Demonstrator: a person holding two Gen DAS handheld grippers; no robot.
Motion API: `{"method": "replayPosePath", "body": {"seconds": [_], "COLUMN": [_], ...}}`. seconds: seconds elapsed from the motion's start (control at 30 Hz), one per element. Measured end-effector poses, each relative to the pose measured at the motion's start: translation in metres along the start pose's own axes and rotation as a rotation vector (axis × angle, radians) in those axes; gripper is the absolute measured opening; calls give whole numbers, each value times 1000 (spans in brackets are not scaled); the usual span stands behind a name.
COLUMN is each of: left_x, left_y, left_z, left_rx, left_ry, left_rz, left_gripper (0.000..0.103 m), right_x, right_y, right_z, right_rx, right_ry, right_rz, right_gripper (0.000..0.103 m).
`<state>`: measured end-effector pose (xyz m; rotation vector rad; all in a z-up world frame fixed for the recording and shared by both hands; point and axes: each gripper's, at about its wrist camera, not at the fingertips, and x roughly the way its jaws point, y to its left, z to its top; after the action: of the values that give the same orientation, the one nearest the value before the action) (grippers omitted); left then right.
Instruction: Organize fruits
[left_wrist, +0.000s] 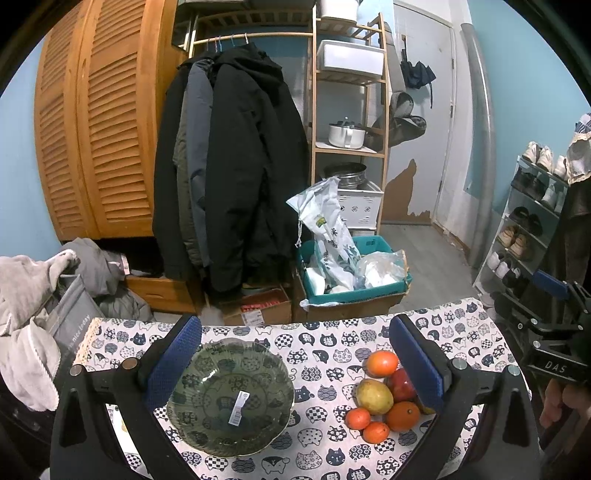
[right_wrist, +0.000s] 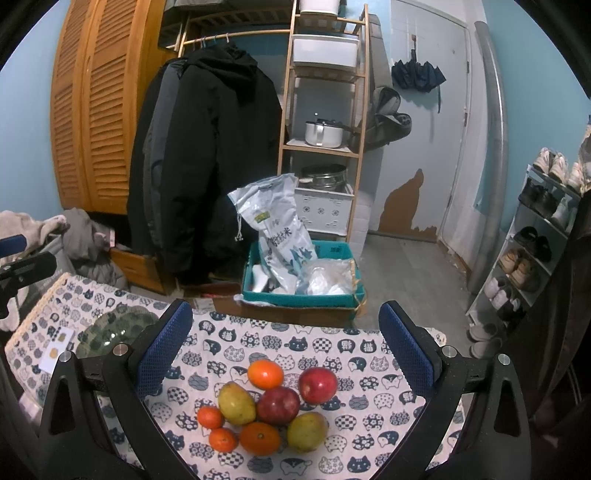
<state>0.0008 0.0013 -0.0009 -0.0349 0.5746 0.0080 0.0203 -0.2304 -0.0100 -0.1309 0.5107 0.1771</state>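
A green patterned glass bowl (left_wrist: 229, 397) with a barcode sticker sits empty on the cat-print tablecloth (left_wrist: 325, 354); it shows at the left in the right wrist view (right_wrist: 110, 330). A pile of fruit lies to its right: two red apples (right_wrist: 277, 405) (right_wrist: 317, 384), two yellow-green mangoes (right_wrist: 236, 403) (right_wrist: 306, 431), and several oranges and tangerines (right_wrist: 265, 373). The pile shows in the left wrist view (left_wrist: 384, 398). My left gripper (left_wrist: 295, 365) is open above the bowl, holding nothing. My right gripper (right_wrist: 286, 354) is open above the fruit pile, holding nothing.
Beyond the table's far edge stand a teal crate of bags (right_wrist: 303, 273), a cardboard box (left_wrist: 258, 308), hanging black coats (left_wrist: 236, 166) and a wooden shelf with pots (right_wrist: 321, 110). A shoe rack (right_wrist: 535, 240) is at the right. Clothes (left_wrist: 29, 314) lie at the left.
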Motion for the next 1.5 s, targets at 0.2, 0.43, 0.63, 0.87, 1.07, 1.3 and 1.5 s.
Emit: {"method": "replayPosePath", "body": {"seconds": [0.2, 0.43, 0.63, 0.87, 1.07, 1.3, 1.5], "left_x": [0, -1, -1, -1, -1, -1, -1], "left_y": [0, 0, 0, 0, 0, 0, 1], "left_z": [0, 0, 0, 0, 0, 0, -1], "left_rx": [-1, -2, -2, -3, -2, -3, -3], "left_ry": [1, 3, 3, 4, 5, 5, 6], "left_rz": [-1, -1, -2, -2, -1, -3, -3], "left_gripper": [102, 102, 102, 102, 102, 102, 102], "right_x": [0, 0, 1, 1, 1, 2, 2], "right_y": [0, 0, 1, 1, 1, -1, -2], "right_z": [0, -1, -1, -1, 0, -2, -3], "right_rx": [0, -1, -2, -5, -8, -8, -10], "right_ry": [1, 0, 1, 0, 1, 2, 5], "right_rz": [0, -1, 0, -3, -5, -15, -20], "right_gripper": [100, 100, 100, 100, 100, 100, 100]}}
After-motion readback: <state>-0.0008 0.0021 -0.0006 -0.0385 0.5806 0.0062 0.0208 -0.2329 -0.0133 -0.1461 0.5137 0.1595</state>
